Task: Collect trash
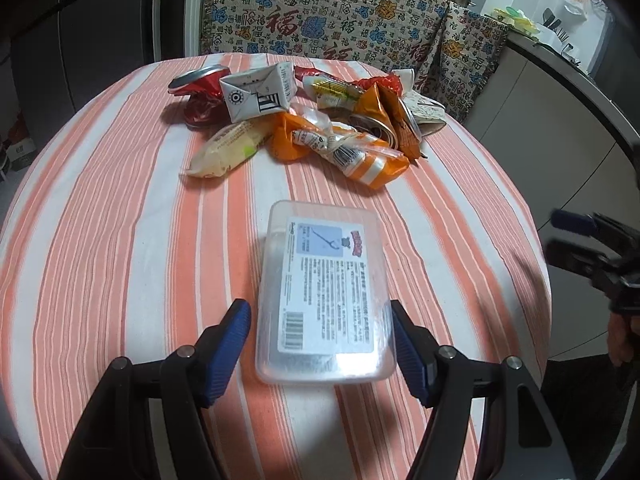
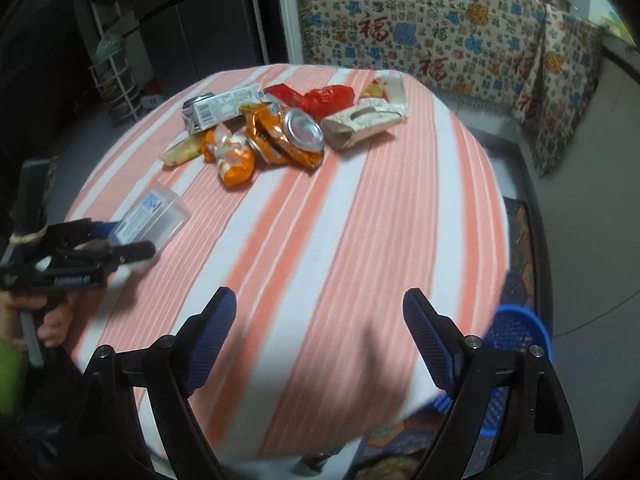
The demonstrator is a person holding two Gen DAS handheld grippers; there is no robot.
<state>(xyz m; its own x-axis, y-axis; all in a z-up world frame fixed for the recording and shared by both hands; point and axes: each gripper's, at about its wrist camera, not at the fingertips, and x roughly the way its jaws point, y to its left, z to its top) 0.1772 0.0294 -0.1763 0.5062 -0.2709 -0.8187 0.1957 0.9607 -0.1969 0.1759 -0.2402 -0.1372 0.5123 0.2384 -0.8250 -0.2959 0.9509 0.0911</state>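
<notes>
**Trash awaiting collection on striped tabletop**

The tabletop [image 1: 100,240] is carrying a trash pile [image 1: 304,120] at its far side. A clear plastic box [image 1: 324,292] is lying nearer, between the released left claw [image 1: 320,344], pads apart from it. The right claw [image 2: 320,340] is hanging released, empty, beside a blue basket [image 2: 520,328].

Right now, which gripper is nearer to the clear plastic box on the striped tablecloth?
Left. The left gripper straddles the near end of the clear plastic box, one finger on each side. The right gripper hangs open over bare tablecloth, well off to the box's side.
</notes>
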